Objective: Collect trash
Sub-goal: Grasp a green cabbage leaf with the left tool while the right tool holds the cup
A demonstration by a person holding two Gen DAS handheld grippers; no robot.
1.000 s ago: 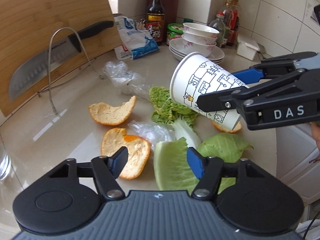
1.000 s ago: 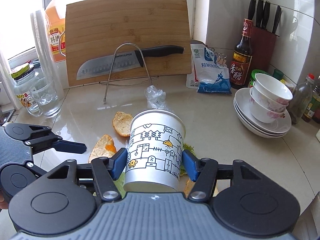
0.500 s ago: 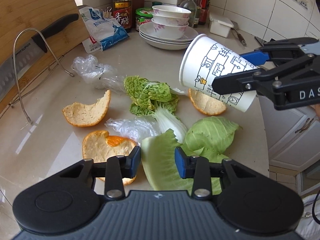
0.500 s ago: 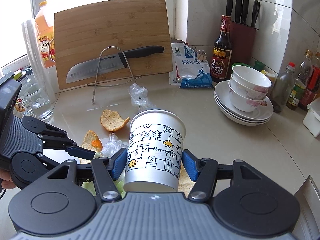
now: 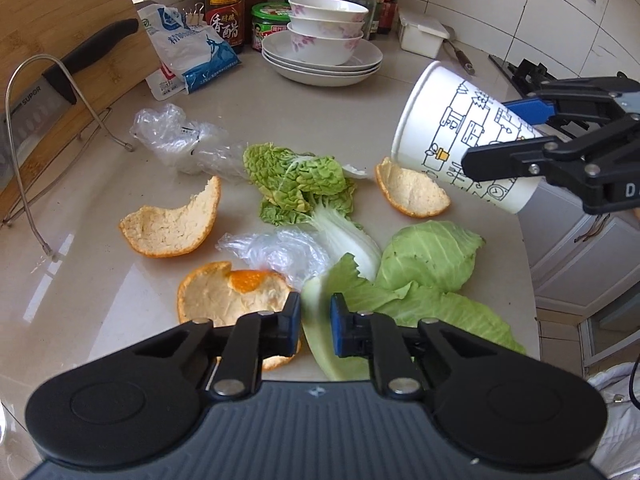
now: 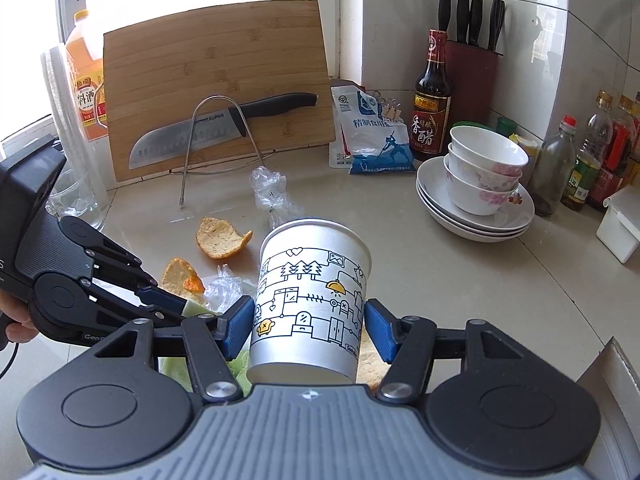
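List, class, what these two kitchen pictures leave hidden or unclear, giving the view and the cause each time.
- Cup inside: both views, seen only from outside.
- Leaf lower end: left wrist view, behind the left gripper.
- Third peel: right wrist view, mostly behind the cup.
- Knife tip: left wrist view, cut off by the edge.
- Bottle fine print: right wrist view, too small.
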